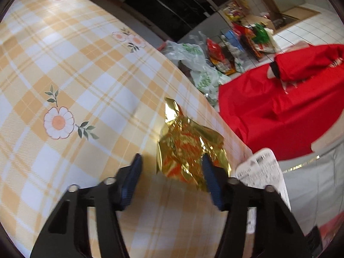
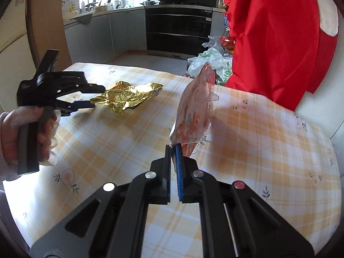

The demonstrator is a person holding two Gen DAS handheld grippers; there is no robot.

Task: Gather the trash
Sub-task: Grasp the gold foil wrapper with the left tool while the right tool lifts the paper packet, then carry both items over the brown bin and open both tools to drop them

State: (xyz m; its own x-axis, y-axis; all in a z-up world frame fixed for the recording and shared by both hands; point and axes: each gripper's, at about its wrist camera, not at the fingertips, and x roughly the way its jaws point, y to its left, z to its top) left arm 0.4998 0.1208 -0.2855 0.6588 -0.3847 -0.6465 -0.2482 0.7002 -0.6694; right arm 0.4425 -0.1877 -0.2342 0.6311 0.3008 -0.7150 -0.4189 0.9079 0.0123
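Collecting the trash is partly under way, as I judge it: my right gripper [image 2: 173,148] is clamped on the lower edge of a clear plastic wrapper [image 2: 194,109] printed in orange and pink, holding it upright above the table [image 2: 268,146], which wears a yellow checked cloth with small flowers. My left gripper [image 1: 172,161] is part open around a crumpled gold foil wrapper [image 1: 189,148] that lies near the table's far edge. In the left wrist view one blue pad overlaps the foil and the other stands clear of it, so I read this piece as straddled but not yet gripped. The right wrist view shows the same gripper from the side, in a person's hand [image 2: 28,126], its tips at the foil's end. So one piece is lifted, one is about to be taken, and both remain to be dropped somewhere; a large red bag [image 1: 268,107] hanging beside the table looks like the likely place, though I cannot confirm that. A white printed label [image 1: 262,169] sits at the edge near the left gripper; its text is too blurred to read. No brand name is legible anywhere.
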